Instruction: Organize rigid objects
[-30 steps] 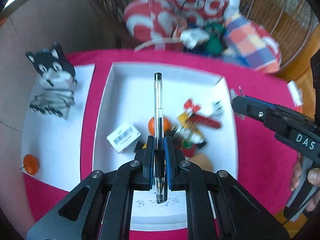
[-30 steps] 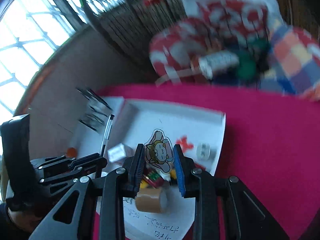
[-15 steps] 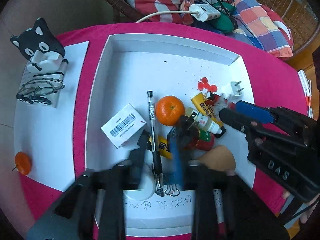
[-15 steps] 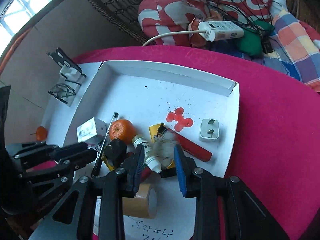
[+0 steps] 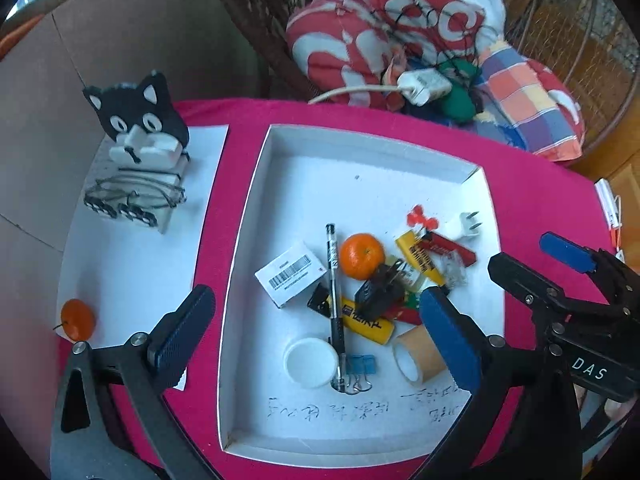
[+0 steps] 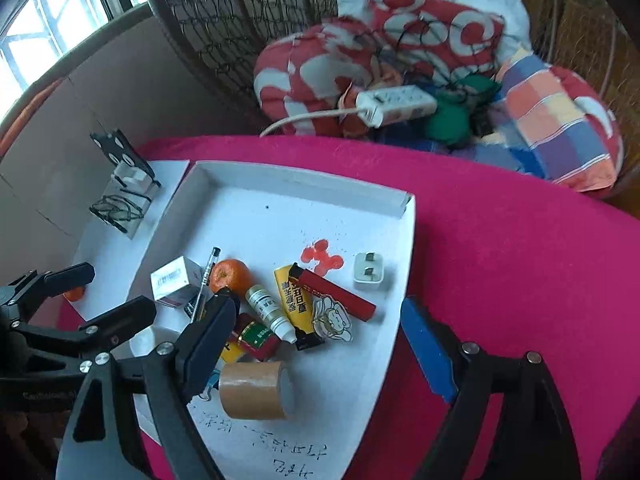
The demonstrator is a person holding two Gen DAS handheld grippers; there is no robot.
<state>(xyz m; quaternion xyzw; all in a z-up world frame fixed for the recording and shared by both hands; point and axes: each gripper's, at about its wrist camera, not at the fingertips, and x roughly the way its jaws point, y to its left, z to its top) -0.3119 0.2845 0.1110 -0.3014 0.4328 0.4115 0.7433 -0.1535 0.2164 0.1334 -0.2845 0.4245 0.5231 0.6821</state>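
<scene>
White tray [image 5: 244,240] on pink cloth [image 6: 520,264], holding pen [image 5: 334,300], orange [image 5: 362,256], cartoon sticker [image 6: 334,318] and tape roll [image 6: 252,390]. Left gripper [image 5: 316,328] opening, empty, above pen; right gripper [image 6: 316,332] at 3 o'clock, opening, empty, above sticker

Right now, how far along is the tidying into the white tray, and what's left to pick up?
Mostly done: the pen, sticker, orange, tape roll and other small items lie in the white tray. In hand: nothing; the left gripper and right gripper are opening with nothing between their jaws. Left: a small orange fruit and the cat-shaped holder on the white sheet.
</scene>
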